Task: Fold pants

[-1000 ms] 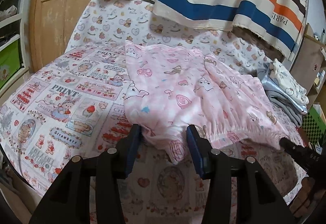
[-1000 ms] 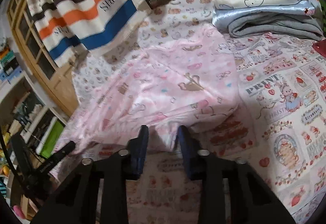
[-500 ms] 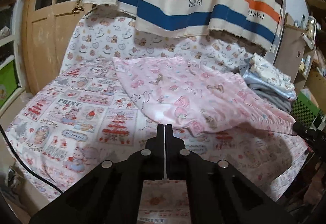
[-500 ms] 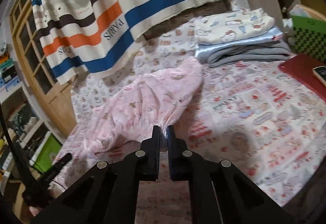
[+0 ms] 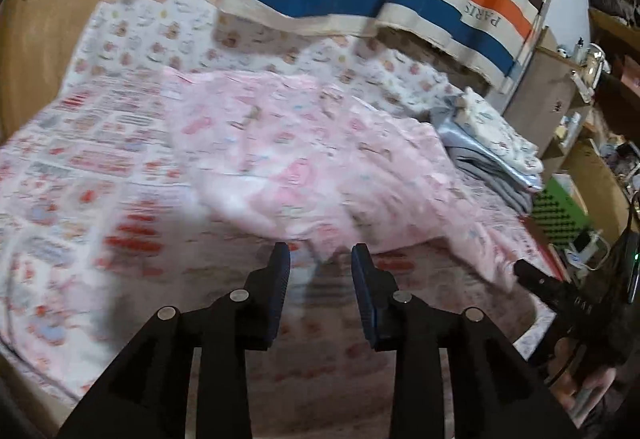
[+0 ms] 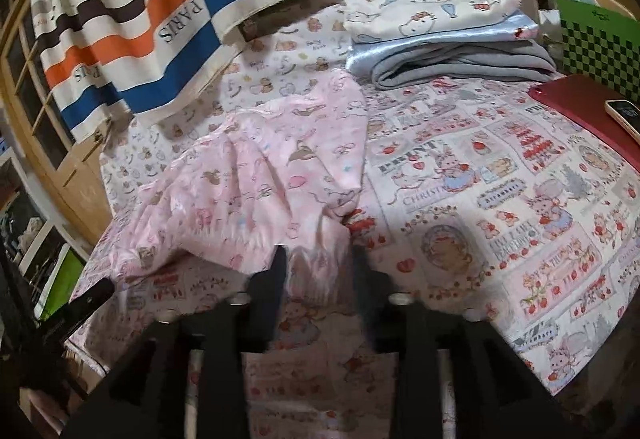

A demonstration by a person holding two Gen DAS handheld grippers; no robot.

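Both hand-held grippers have just let go. Half a second ago each was pinched tight on the near edge of the pink pants [image 6: 260, 195], holding it stretched and lifted off the bed [image 6: 500, 199]. Now the jaws of the left hand-held gripper [image 5: 320, 263] have been opening and stand spread, with a corner of the pink cloth just ahead of its fingertips and nothing pressed between the pads. The jaws of the right hand-held gripper [image 6: 318, 259] have likewise been opening; they stand spread with the gathered hem of the pants lying loose in the gap, no longer clamped.

The pants have dropped back onto the printed bedcover, in front of both grippers, in a rumpled heap, not flat. A stack of folded clothes [image 6: 448, 39] sits well beyond and to the right of the right hand-held gripper, apart from the pants. The left view is smeared by motion, so fine creases there cannot be read.

My reading: the pull-and-shake step is over and the garment is laid down again. It looks wrinkled and bunched toward the near edge, so it probably needs smoothing or a fresh grip before a clean fold can be made.
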